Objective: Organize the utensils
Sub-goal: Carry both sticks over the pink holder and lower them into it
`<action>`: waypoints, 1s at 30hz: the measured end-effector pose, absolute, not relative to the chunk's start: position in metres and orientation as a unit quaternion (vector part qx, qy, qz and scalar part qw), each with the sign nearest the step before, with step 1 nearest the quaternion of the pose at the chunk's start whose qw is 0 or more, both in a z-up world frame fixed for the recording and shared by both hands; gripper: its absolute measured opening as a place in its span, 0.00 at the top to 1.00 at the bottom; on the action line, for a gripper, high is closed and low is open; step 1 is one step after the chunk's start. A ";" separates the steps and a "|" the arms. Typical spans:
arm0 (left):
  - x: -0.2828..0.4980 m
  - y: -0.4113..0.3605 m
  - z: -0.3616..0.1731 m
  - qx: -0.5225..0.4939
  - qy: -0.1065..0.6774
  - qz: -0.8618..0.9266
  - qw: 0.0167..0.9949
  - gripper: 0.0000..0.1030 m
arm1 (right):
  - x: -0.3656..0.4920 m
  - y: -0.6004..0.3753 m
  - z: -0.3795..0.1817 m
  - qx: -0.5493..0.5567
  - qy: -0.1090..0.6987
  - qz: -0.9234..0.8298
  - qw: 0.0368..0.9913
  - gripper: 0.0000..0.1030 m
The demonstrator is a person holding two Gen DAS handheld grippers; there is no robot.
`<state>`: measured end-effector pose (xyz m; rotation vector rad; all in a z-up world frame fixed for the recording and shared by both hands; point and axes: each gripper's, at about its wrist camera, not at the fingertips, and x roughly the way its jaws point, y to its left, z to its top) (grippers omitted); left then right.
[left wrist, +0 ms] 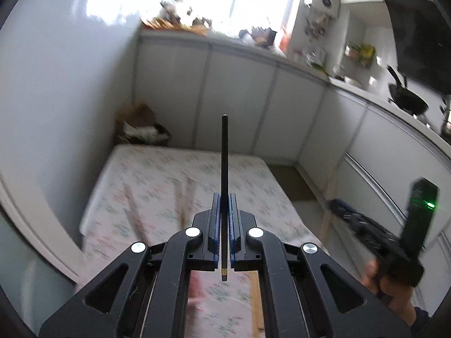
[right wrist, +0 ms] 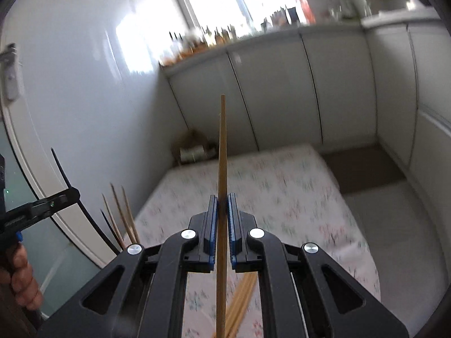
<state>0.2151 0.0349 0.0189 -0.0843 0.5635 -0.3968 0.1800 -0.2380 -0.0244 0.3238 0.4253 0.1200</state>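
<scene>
My left gripper (left wrist: 224, 197) is shut on a black chopstick (left wrist: 224, 155) that points up and forward above the floral-cloth table (left wrist: 157, 174). My right gripper (right wrist: 222, 197) is shut on a wooden chopstick (right wrist: 222, 155) held the same way. In the left wrist view the right gripper (left wrist: 375, 231) and its wooden chopstick (left wrist: 328, 197) show at the right. In the right wrist view the left gripper (right wrist: 42, 205) holds its black chopstick (right wrist: 63, 174) at the left. Several more wooden chopsticks (right wrist: 124, 214) stand beside it; others lie blurred on the table (right wrist: 242, 295).
White cabinets (left wrist: 239, 90) run behind and right of the table. A cardboard box (left wrist: 138, 126) sits in the floor corner. A black wok (left wrist: 407, 100) stands on the counter at the right. A white wall and door frame (right wrist: 42, 169) are at the left.
</scene>
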 end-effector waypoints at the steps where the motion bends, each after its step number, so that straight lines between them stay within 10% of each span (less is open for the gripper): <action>1: 0.216 0.041 0.021 -0.037 0.270 -0.182 0.945 0.96 | 0.178 -0.237 -0.022 0.157 0.202 0.059 0.965 0.93; 30: 0.259 0.078 -0.044 -0.011 0.376 -0.131 0.917 0.91 | 0.221 -0.107 -0.031 0.166 0.129 0.134 0.968 0.93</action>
